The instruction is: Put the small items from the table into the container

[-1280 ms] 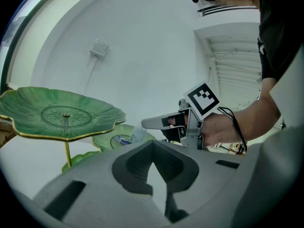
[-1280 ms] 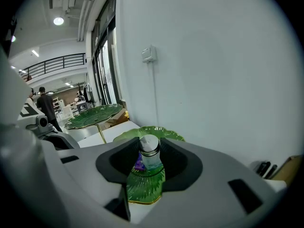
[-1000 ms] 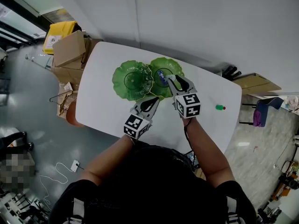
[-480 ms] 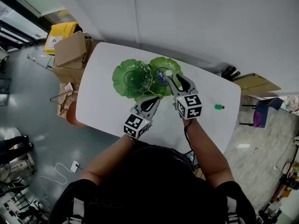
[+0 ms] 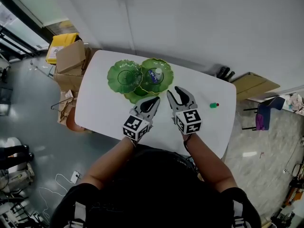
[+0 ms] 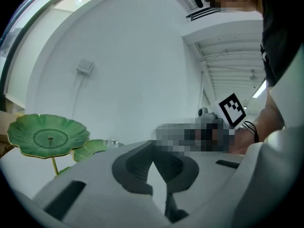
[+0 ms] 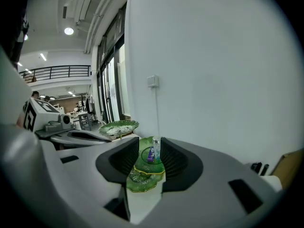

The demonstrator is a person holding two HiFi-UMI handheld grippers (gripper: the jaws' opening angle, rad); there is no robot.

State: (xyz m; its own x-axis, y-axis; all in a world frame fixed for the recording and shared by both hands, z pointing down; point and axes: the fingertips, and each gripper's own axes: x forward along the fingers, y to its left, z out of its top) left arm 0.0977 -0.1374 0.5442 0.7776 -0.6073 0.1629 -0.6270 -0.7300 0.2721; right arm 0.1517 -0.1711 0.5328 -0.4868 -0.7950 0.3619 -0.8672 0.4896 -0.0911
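A stand of three green lotus-leaf dishes [image 5: 124, 76] is at the table's far side. A small clear bottle with a blue-purple label [image 5: 153, 75] lies in the right-hand dish [image 5: 161, 69]. A small green item with a red cap [image 5: 213, 105] lies alone on the table at the right. My right gripper [image 5: 174, 93] is open and empty, just short of the dishes. In the right gripper view the bottle [image 7: 152, 153] and its dish [image 7: 148, 169] show through the gap of the right gripper [image 7: 151, 167]. My left gripper [image 5: 155, 101] is beside it, shut with nothing held, and its jaws meet in the left gripper view [image 6: 153, 163].
The white table [image 5: 104, 108] stands against a white wall. Cardboard boxes [image 5: 70, 56] and a yellow box [image 5: 61, 41] are on the floor at the left. Flat cardboard [image 5: 256, 84] lies at the right. In the left gripper view the tall dish [image 6: 47, 137] rises at the left.
My right gripper has drawn back from over the right-hand dish toward the person. The bottle stays in the dish. The left gripper has hardly moved.
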